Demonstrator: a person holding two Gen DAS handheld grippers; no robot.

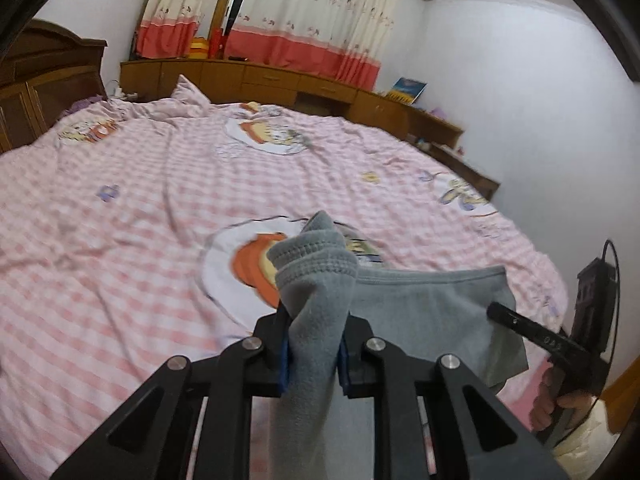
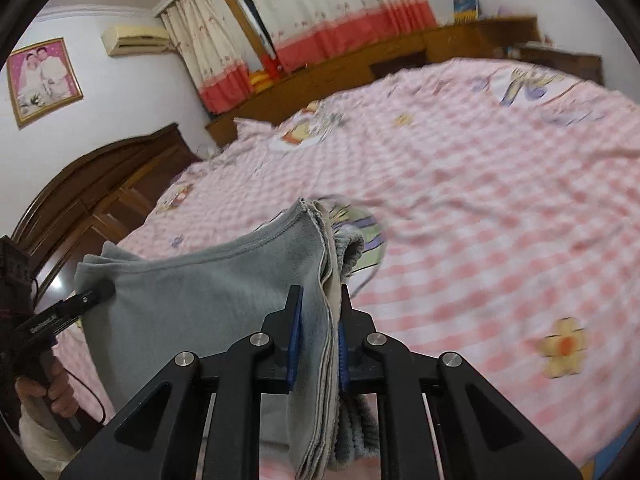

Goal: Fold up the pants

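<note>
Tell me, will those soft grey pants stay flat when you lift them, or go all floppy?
Probably floppy: the soft grey fleece pants sag between the left gripper and right gripper. They look light, since two small pinches hold them above the pink checked bedsheet.

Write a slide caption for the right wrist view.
Right tool clamps stacked layers of soft grey fleece pants above a pink checked bedspread.

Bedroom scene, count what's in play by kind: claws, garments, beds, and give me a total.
Claws: 2, left claw and right claw, each shut on the cloth.
Garments: 1, grey pants held up between them.
Beds: 1, pink checked bed.
Total: 4.
</note>
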